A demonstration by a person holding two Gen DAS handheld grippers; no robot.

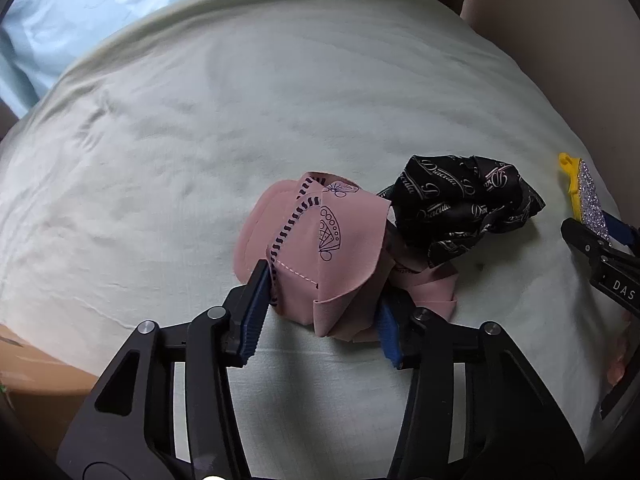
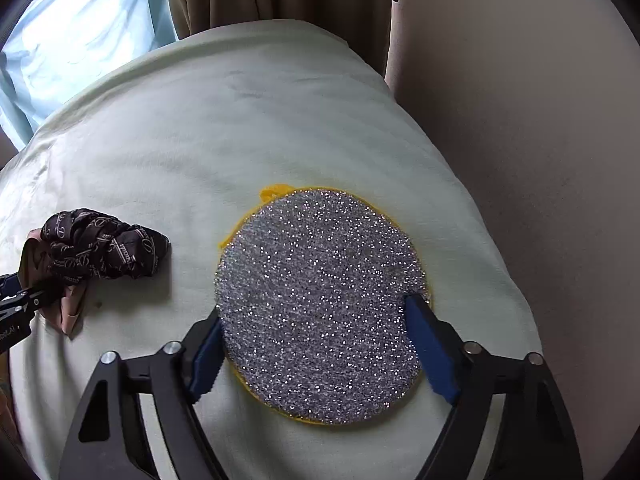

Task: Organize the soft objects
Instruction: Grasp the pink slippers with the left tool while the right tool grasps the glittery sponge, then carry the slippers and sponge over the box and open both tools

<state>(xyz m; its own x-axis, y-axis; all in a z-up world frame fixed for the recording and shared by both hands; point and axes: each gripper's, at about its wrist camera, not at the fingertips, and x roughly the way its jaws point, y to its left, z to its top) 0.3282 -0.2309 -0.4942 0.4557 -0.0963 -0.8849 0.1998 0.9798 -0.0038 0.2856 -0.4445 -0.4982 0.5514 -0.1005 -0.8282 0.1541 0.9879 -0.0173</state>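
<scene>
Already the left gripper (image 1: 320, 292) is clamped on the pink cloth (image 1: 308, 248) at lower centre; the right gripper (image 2: 316, 340) pinches the glittery round pad (image 2: 320, 304) by its 2 edges, which could buckle and slip free.

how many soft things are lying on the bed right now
3: a pink cloth between the left gripper's fingers, a black scarf beside it, and a round glittery pad between the right gripper's fingers.
</scene>
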